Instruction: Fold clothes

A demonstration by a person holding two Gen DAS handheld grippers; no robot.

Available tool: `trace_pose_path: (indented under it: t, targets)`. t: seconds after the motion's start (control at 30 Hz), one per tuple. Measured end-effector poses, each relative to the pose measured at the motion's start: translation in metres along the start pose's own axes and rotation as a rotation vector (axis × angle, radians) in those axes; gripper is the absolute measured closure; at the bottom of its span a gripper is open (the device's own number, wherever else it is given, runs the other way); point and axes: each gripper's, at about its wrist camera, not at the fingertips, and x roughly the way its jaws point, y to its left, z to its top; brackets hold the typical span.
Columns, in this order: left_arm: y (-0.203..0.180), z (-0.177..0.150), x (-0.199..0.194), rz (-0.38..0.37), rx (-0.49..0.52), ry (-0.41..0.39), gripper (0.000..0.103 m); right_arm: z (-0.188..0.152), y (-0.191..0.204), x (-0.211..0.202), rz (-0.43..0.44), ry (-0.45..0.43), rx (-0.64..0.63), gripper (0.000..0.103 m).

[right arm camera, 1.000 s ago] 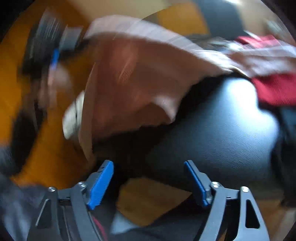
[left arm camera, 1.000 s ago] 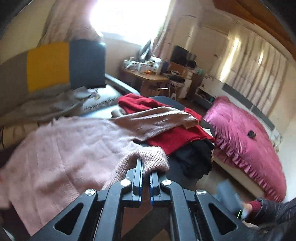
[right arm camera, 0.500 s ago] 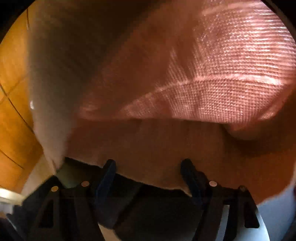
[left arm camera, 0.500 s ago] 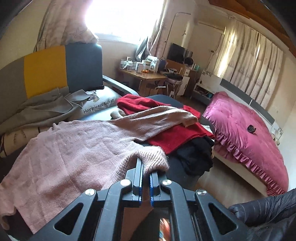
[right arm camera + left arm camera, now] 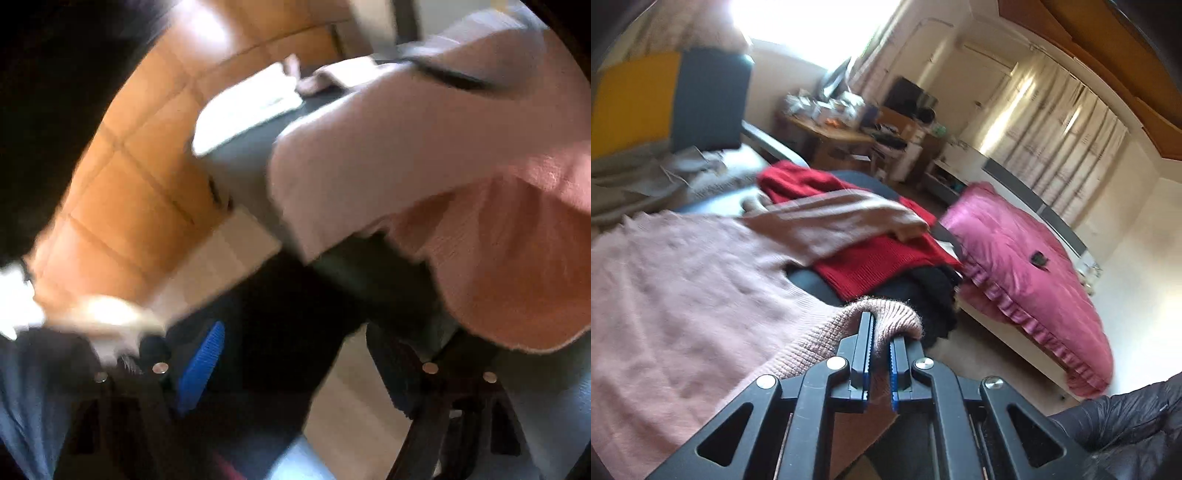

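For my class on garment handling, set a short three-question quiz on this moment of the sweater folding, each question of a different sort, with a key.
1. True or false: the left gripper is shut on the ribbed cuff of the pink sweater.
2. Multiple choice: which garment lies directly under the pink sweater's far sleeve? A) the red garment B) the grey cloth C) the magenta bedspread
3. Fill in the missing word: the right gripper has its jaws ____, with nothing between them.

Key: 1 true; 2 A; 3 open.
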Motion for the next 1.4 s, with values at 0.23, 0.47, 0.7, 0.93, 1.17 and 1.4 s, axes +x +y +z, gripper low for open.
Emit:
trace_pose_path:
  t: [0.23,0.47,0.7,0.93,1.17,1.4]
  targets:
    - [0.018,0.005,0.018,-0.019,-0.089,0.006,0.098,-0.005,-0.016,-0.055,-0.416,-0.165,-0.048,0.02]
    - [0.008,-0.003,0.041,-0.044,-0.049,0.078,0.096,-0.032,-0.096,-0.061,-0.626,-0.034,0.193,0.019]
    - [0.015,-0.018,0.046,-0.068,-0.098,0.092,0.085,-0.064,-0.082,-0.069,-0.549,-0.034,0.254,0.004]
    - [0.021,-0.036,0.013,-0.043,-0.095,0.056,0.076,-0.082,-0.06,-0.074,-0.44,-0.015,0.27,0.005]
    - [0.09,-0.133,-0.109,0.184,-0.347,-0.149,0.072,-0.081,-0.055,-0.136,-0.345,-0.125,0.229,0.005]
    - [0.161,-0.28,-0.176,0.398,-0.78,-0.272,0.067,-0.04,-0.067,-0.184,-0.37,-0.345,0.272,0.003]
